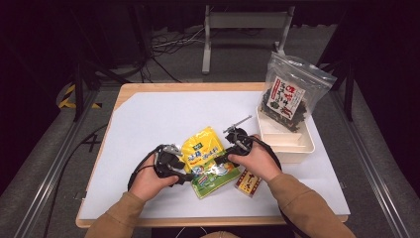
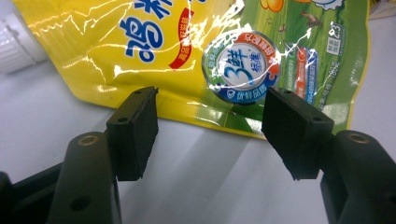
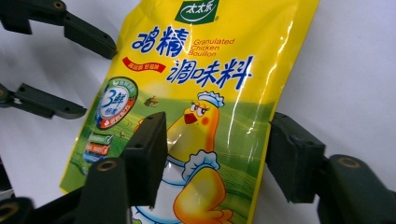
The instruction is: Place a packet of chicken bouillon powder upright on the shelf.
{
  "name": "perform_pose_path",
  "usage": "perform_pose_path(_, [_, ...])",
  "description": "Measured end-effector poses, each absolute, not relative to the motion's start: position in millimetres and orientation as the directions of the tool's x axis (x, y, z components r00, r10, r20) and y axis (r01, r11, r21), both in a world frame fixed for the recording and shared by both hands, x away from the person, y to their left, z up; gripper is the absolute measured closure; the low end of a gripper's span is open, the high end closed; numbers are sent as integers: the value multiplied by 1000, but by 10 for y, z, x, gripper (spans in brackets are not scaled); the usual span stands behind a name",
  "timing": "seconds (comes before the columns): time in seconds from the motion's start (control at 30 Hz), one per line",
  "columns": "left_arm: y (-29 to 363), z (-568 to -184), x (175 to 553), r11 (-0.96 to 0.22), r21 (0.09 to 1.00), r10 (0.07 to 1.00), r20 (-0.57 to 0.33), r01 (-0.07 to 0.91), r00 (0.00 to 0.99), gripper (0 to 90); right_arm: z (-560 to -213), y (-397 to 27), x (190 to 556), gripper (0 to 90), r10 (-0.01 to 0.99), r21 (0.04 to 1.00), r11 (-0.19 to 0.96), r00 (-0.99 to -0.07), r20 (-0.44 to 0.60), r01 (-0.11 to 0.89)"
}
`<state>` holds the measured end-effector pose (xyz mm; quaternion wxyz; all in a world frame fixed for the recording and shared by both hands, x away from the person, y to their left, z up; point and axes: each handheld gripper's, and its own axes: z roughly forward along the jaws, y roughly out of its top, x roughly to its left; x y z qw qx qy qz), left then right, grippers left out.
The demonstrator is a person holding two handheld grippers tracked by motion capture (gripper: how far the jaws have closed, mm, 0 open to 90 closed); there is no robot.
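A yellow-and-green chicken bouillon pouch [image 1: 207,161] lies flat on the white counter [image 1: 148,124], a little toward six o'clock from the counter's middle, its yellow top pointing to about twelve o'clock and its green bottom to about five o'clock. The print shows a cartoon chicken in a chef's hat and the words "Granulated Chicken Bouillon".

The left gripper [image 1: 184,174] sits at the pouch's nine o'clock side, held in the person's left hand [image 1: 148,182]. In the left gripper view its two black fingers [image 2: 135,133] stand moderately apart just short of the pouch's edge, with bare counter between them; they press on nothing.

The right gripper [image 1: 222,159] comes in from the pouch's three o'clock side, held in the right hand [image 1: 257,161]. In the right gripper view its fingers [image 3: 147,156] stand fairly wide, one over the printed face near the chicken and the other just past the pouch's long edge. That edge lies between them, and a gap shows beside the outer finger, so the pouch is not yet clamped.

A small red-and-yellow packet [image 1: 248,182] lies just beside the pouch at its four o'clock. At two o'clock, well apart, a white tray [image 1: 292,146] stands near the counter's edge, with a clear bag of dark dried food [image 1: 292,94] standing upright against its far end.
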<state>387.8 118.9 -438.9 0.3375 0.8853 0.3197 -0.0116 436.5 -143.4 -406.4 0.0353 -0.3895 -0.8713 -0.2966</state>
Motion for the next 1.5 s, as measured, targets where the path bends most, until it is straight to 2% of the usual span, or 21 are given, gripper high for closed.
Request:
perform_pose_path(0.1, [1186,-4387,3876,-571,586,558,-237,575,795,372,-4042,-1417,4361,474,651,470,512,-682,334,719])
perform_pose_path(0.23, [1194,-4391,3882,-558,588,561,-252,585,789,372,-4083,-1383,4366,516,651,450,530,-685,327,718])
perform_pose_path(0.43, [1188,-4390,3879,-564,586,561,-244,582,791,376,-4099,-1331,4362,713,644,441,559,-703,301,702])
perform_pose_path(0.6, [1195,-4392,3880,-556,590,562,-253,586,788,374,-4073,-1274,4332,786,629,442,598,-733,260,669])
perform_pose_path(0.83, [1212,-4380,3875,-549,591,558,-267,591,785,366,-4053,-1276,4297,820,636,459,590,-733,242,664])
perform_pose_path(1.17, [1323,-4198,3847,-487,648,567,-275,585,777,356,-3811,-1284,4171,859,631,568,559,-755,182,604])
perform_pose_path(1.5, [1427,-4187,3882,-433,659,591,-307,615,746,335,-3580,-1371,4077,864,643,665,519,-758,111,537])
